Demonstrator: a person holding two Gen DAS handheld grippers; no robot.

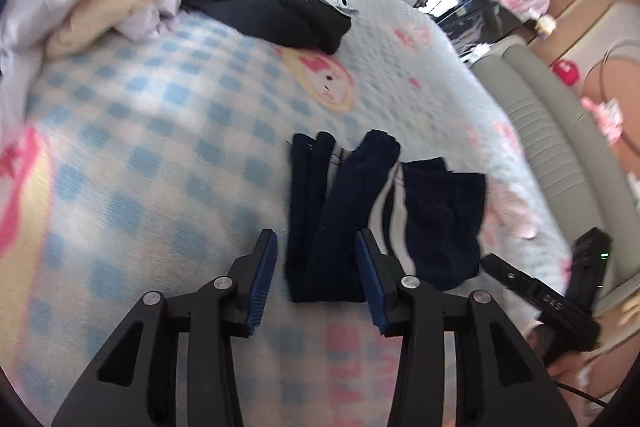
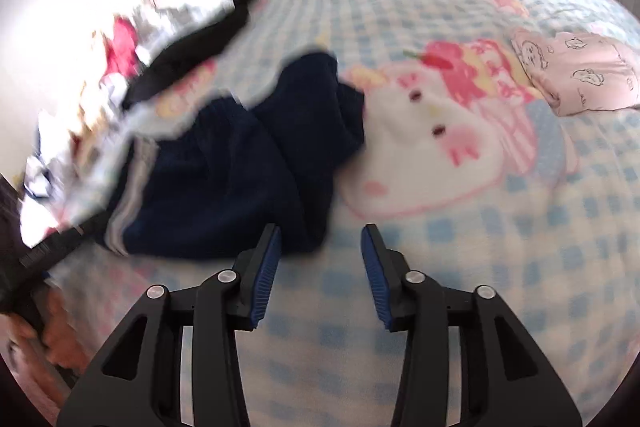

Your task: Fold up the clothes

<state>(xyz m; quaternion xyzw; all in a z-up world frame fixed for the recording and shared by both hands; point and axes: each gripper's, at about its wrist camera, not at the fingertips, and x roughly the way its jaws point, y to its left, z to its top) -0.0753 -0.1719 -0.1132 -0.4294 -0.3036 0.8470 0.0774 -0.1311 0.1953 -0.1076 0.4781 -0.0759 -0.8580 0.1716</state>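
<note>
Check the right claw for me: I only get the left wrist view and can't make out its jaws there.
Observer: The right claw is open, with nothing between its pads.
Operator: What is it over?
Observer: The near edge of the navy garment.
Operator: Anything past that?
Observer: A folded pink piece lies farther along the blanket, apart from the navy one.
</note>
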